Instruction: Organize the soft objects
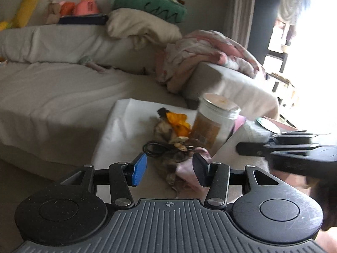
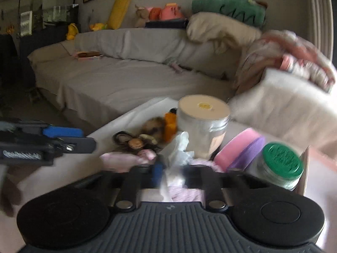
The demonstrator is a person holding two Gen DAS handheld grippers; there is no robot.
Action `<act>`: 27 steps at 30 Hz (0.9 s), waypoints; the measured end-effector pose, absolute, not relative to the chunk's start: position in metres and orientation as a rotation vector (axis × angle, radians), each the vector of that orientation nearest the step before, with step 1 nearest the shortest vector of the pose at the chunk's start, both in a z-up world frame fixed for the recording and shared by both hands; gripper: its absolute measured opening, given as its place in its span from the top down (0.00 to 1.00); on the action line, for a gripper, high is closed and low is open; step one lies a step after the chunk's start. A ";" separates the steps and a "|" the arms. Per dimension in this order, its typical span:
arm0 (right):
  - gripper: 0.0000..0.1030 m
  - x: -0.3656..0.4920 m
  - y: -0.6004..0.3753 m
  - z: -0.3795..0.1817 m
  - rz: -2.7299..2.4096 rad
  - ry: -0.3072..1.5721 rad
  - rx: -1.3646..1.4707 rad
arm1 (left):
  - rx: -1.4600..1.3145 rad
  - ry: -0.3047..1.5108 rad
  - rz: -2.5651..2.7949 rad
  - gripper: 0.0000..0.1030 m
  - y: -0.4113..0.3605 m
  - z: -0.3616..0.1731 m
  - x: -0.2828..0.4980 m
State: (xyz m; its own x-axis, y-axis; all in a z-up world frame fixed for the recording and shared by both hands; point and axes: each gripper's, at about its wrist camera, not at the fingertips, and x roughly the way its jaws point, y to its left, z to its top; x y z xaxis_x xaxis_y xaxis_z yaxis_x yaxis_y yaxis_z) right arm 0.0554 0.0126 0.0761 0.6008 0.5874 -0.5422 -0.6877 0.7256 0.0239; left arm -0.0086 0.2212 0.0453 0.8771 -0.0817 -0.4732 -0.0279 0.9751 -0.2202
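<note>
My right hand-held gripper (image 2: pixel 168 174) clamped on white tissue (image 2: pixel 179 151) | left hand-held gripper (image 1: pixel 169 167) open over brown plush toy (image 1: pixel 168 135), near bench (image 1: pixel 118 130)

Home living room: sofa (image 2: pixel 130 80), plush toys (image 2: pixel 168 12).

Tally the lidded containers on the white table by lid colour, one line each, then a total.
Cream lid: 1, the tall clear jar
Pink lid: 1, the pink-lidded tub
Green lid: 1, the green-lidded jar
Total: 3
</note>
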 end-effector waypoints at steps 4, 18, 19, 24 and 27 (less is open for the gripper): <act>0.92 0.028 -0.028 0.078 0.770 0.594 -0.158 | -0.173 0.483 -0.092 0.49 0.205 0.044 -0.005; 0.52 -0.006 -0.093 0.041 0.686 0.656 -0.151 | 0.105 0.608 -0.014 0.49 0.152 0.020 0.044; 0.51 -0.006 -0.093 0.040 0.682 0.648 -0.150 | 0.125 0.615 -0.011 0.55 0.152 0.019 0.042; 0.48 -0.006 -0.098 0.041 0.640 0.608 -0.168 | 0.155 0.598 -0.093 0.82 0.152 0.024 0.008; 0.44 -0.006 -0.105 0.047 0.620 0.563 -0.163 | 0.119 0.623 -0.174 0.83 0.153 0.025 -0.014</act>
